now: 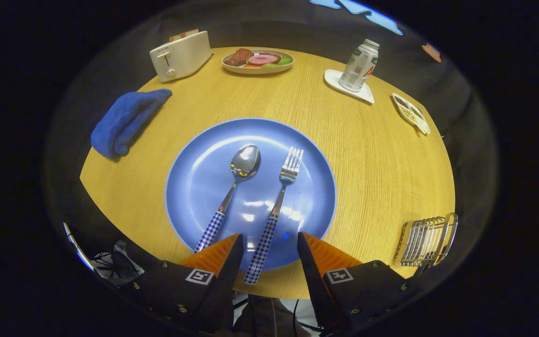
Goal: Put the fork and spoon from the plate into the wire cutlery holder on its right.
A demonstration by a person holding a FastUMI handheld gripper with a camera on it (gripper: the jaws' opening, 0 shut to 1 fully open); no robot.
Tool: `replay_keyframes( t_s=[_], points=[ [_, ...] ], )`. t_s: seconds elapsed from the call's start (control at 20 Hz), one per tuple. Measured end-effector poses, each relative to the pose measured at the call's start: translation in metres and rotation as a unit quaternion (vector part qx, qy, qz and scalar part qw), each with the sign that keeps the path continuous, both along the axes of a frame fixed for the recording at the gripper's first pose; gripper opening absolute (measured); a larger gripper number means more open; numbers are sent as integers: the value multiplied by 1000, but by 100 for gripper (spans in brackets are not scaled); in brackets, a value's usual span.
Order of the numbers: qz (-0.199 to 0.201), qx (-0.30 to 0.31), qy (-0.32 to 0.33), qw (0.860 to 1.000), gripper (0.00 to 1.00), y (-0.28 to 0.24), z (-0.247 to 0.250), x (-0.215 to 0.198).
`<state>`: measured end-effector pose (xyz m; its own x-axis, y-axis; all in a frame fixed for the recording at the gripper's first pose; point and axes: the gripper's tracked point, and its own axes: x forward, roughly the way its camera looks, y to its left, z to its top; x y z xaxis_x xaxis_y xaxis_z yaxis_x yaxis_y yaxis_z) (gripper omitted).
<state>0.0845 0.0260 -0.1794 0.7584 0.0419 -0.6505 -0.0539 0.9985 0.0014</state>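
The claw point(266, 245) hangs open low in the frame, its fingers spread to either side of the fork's checked handle without touching it. The fork point(276, 208) and the spoon point(234, 187) lie side by side on the blue plate point(190, 187) at the centre of the tabletop point(367, 154), heads pointing away and handles toward the fingers. The spoon is to the left of the fork. The wire cutlery holder point(426, 241) stands at the lower right of the frame, well apart from the plate. Both pieces look light, stiff and thin. Their polished metal necks are probably slippery, and they lie flat on a glossy plate. The patterned handle near its end looks the safest place to pinch, approached squarely from above.
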Motion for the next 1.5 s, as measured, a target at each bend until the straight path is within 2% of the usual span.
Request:
replay_keyframes(
  t_s=[0.1,0.25,0.3,0.55,0.85,0.95,1.2,1.5],
  points=[
    [-1,1,38,999,27,-2,-20,2],
    [17,-15,73,997,27,0,-10,-10],
    [22,-14,79,997,8,3,-22,3],
    [45,-58,97,993,7,-12,-6,-8],
    [52,-129,66,988,7,-62,48,-42],
    [48,-112,82,989,7,-74,52,-65],
    [20,-131,106,986,7,-142,63,-126],
    [-19,-151,192,969,7,-239,51,-189]
  ],
)
